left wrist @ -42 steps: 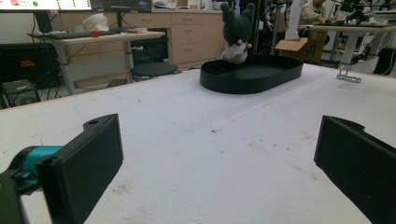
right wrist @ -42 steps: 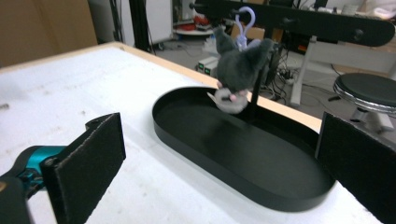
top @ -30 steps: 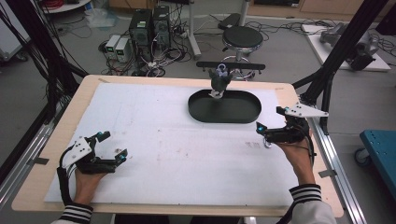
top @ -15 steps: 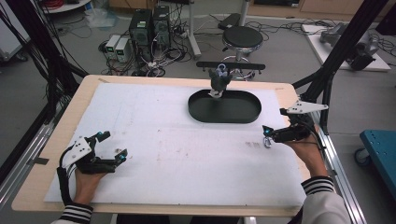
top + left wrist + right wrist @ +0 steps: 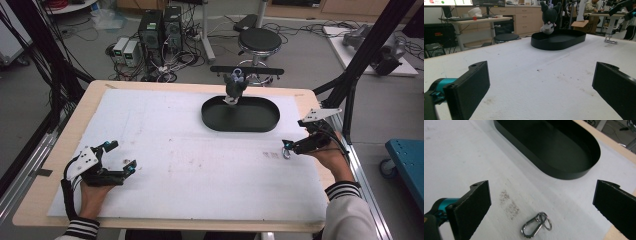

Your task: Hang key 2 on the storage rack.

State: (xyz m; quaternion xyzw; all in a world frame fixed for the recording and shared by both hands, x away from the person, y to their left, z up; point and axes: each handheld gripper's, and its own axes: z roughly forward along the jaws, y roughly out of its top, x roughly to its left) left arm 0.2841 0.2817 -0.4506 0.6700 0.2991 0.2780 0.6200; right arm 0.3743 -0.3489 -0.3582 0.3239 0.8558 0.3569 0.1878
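Note:
A metal key ring with a snap hook (image 5: 535,226) lies flat on the white mat, near the right edge of the table (image 5: 286,153). My right gripper (image 5: 543,193) hangs over it, open, with the ring low between the jaws and touching neither. In the high view this gripper (image 5: 291,146) sits just right of the ring. A black oval tray (image 5: 260,126) lies beyond it, empty inside (image 5: 554,147). A dark plush toy (image 5: 235,87) stands at the tray's far left rim. My left gripper (image 5: 121,156) rests open on the mat at the near left, holding nothing (image 5: 541,75).
The white mat (image 5: 190,150) covers most of the wooden table (image 5: 45,195). A black frame post (image 5: 350,80) rises beside the table's far right corner. In the left gripper view the tray (image 5: 560,41), plush (image 5: 548,17) and ring (image 5: 610,40) are far ahead.
My right gripper has drawn back slightly to the right, toward the table's edge. The left gripper, tray and plush have not moved.

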